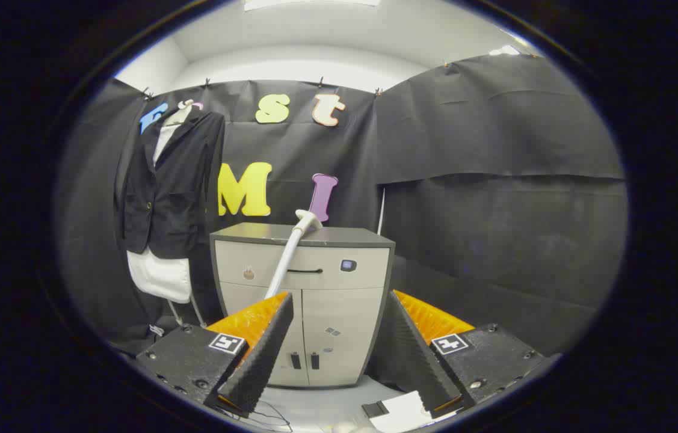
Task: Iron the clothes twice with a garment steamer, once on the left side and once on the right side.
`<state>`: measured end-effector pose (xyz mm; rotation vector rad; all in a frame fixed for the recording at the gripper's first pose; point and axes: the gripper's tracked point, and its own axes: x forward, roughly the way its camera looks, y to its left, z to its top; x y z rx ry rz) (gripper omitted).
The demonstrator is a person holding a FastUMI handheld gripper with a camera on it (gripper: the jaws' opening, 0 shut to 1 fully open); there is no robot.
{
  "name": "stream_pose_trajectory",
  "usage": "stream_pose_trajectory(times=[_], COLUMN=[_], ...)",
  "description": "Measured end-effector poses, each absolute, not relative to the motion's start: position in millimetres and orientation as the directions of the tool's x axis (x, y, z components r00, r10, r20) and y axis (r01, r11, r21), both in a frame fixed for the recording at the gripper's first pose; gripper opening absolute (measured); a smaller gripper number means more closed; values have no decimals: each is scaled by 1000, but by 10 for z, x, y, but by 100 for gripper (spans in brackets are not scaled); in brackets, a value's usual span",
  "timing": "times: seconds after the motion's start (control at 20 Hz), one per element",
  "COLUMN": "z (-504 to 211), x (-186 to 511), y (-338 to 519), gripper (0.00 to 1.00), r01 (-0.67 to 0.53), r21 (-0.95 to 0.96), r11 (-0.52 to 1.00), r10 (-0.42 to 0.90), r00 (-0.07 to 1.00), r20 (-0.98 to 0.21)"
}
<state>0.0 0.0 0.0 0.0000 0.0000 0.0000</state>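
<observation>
The gripper is released, fingers spread wide with nothing between them; the steamer leans against the cabinet just ahead at twelve o'clock; the jacket hangs at ten o'clock; likely the reach-for-steamer step; next calls for advancing and closing on its handle.

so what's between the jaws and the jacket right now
In the gripper view the gripper is open with nothing in it. The steamer wand, leaning on the grey cabinet, rises beside the left jaw; the jacket hangs beyond, further left.
</observation>
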Motion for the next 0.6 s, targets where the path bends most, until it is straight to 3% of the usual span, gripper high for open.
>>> stream_pose_trajectory(times=[0.6], z=[-3], x=[-34], y=[-26], gripper=[98], r01=[4], r21=[3], r11=[1000], r10=[-4], r00=[1000], r20=[-7])
